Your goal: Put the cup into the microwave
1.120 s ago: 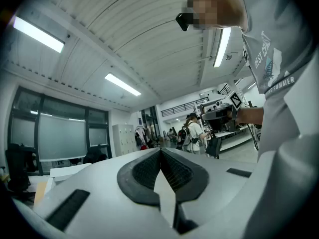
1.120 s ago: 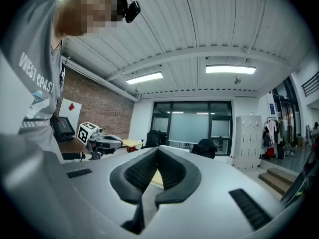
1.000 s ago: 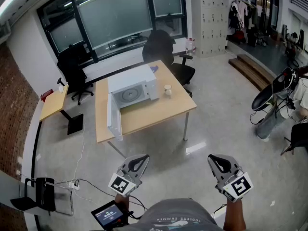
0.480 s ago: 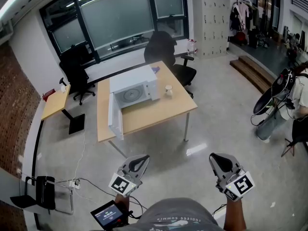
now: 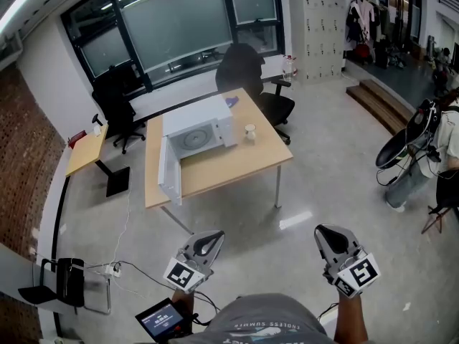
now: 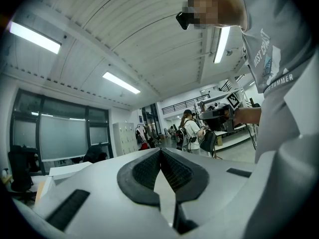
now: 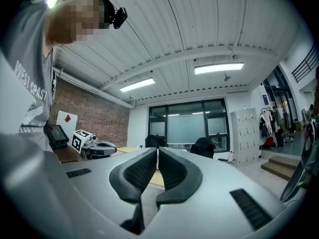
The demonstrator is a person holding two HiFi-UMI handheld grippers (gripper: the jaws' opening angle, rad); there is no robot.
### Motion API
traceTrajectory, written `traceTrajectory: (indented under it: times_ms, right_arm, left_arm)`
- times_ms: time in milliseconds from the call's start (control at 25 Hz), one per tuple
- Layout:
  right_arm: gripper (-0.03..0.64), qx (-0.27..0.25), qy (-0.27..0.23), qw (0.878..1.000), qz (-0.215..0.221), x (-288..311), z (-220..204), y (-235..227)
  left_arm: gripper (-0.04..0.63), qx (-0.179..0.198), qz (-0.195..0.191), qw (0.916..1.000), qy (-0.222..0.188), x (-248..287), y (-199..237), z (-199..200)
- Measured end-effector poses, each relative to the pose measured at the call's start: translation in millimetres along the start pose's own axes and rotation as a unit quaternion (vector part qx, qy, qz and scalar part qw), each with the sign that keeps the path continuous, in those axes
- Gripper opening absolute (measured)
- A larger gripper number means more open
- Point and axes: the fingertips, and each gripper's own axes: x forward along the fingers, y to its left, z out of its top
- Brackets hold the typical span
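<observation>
A person in a grey printed T-shirt (image 5: 265,325) is standing on a pale polished floor (image 5: 301,199), seen from above their own head. They are holding both arms out in front of the waist, side by side and well apart, each hand carrying a grey two-jaw gripper that is pointing level and forward.

The left gripper (image 5: 206,241) is sitting at the lower left, with its black-and-white marker cube (image 5: 181,274) nearest the body. Its ridged black pads are pressing together with nothing between them. Just below it, a small black device with a blue screen (image 5: 163,319) is showing at the person's hip.

The right gripper (image 5: 326,236) is sitting at the lower right on a bare forearm (image 5: 351,325). Its jaws are closed too, and are gripping nothing.

Well ahead of both grippers, a light wooden table on metal legs (image 5: 237,170) is standing in the middle of the room. A white box-shaped microwave (image 5: 197,124) is resting on it, its door (image 5: 166,170) hanging wide open towards the viewer. The small pale cup (image 5: 249,132) is standing upright on the tabletop, just to the right of the microwave, apart from it.

Beyond the table, two black office chairs (image 5: 240,70) are standing before large dark-framed windows (image 5: 172,20), with tall grey lockers (image 5: 312,9) at the back right.
</observation>
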Motion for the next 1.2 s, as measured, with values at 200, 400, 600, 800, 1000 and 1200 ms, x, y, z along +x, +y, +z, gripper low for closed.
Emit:
traceTrajectory:
  times_ms: [200, 400, 600, 800, 1000, 1200]
  right_arm:
    - [0.02, 0.005, 0.005, 1.0, -0.002, -14.7, -7.3, -28.0]
    - [0.02, 0.009, 0.003, 1.0, 0.002, -30.7, -11.9, -55.0]
    - [0.02, 0.016, 0.003, 1.0, 0.003, -46.1, -15.5, -71.4]
    - [0.02, 0.024, 0.008, 1.0, 0.007, -43.0, -23.9, -82.2]
    - [0.02, 0.032, 0.02, 0.999, 0.02, -24.7, -37.2, -85.4]
    - [0.02, 0.038, 0.031, 0.999, 0.021, 11.4, -47.2, -89.5]
  left_arm:
    - [0.02, -0.009, 0.001, 0.9999, 0.005, 27.0, -16.9, 6.9]
    - [0.02, 0.011, -0.001, 0.9999, 0.003, 53.3, -32.8, 8.6]
    - [0.02, 0.01, -0.001, 0.9999, 0.009, 67.7, -50.5, 10.5]
    - [0.02, 0.0, 0.003, 0.9998, 0.02, 75.8, -52.1, 11.4]
    - [0.02, -0.003, 0.008, 0.9995, 0.029, 78.6, -40.0, -1.4]
    - [0.02, -0.021, 0.01, 0.9991, 0.036, 84.7, -10.2, -19.0]
